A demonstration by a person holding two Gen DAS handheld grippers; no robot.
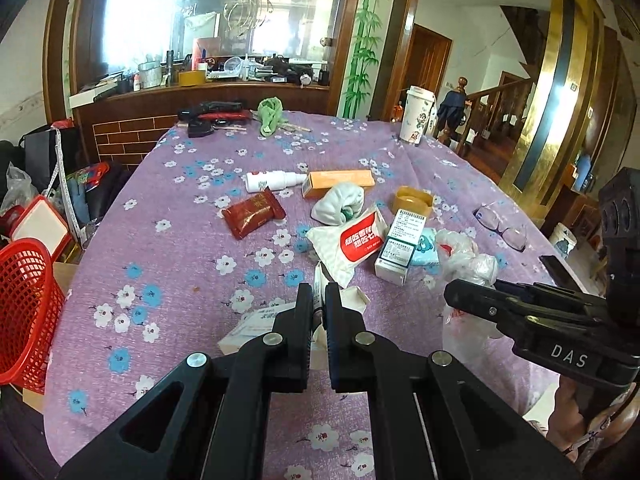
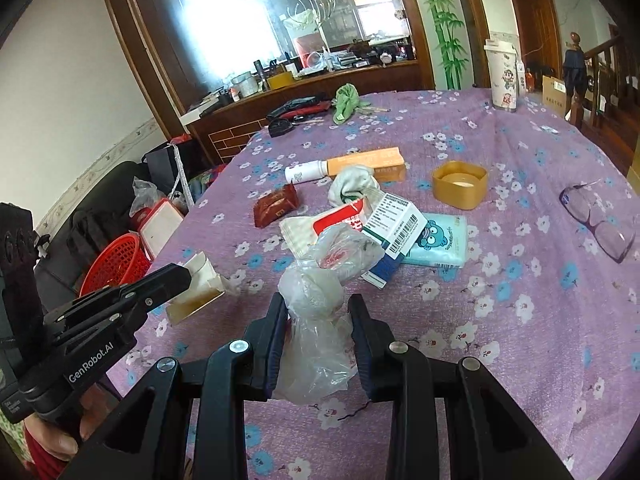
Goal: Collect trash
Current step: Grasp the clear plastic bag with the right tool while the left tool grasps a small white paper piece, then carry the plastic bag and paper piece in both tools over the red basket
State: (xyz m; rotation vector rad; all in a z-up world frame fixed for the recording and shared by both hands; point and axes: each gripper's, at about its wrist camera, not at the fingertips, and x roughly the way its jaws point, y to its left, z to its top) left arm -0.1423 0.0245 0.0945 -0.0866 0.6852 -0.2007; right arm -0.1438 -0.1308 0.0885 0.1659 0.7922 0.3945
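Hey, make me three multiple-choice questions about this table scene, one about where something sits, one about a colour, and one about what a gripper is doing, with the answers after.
1. Where do the glasses lie on the table?
A. by the red basket
B. near the right edge, apart from the pile
C. on top of the orange box

2. What colour is the basket beside the table?
A. red
B. green
C. white

3. What is the right gripper doing?
A. hanging open over bare cloth
B. gripping the gold lid
C. closed on a clear plastic bag

Answers:
1 B, the glasses lie alone on the floral cloth, right of the gold lid.
2 A, its mesh wall is bright red.
3 C, crumpled clear plastic is squeezed between its fingers.
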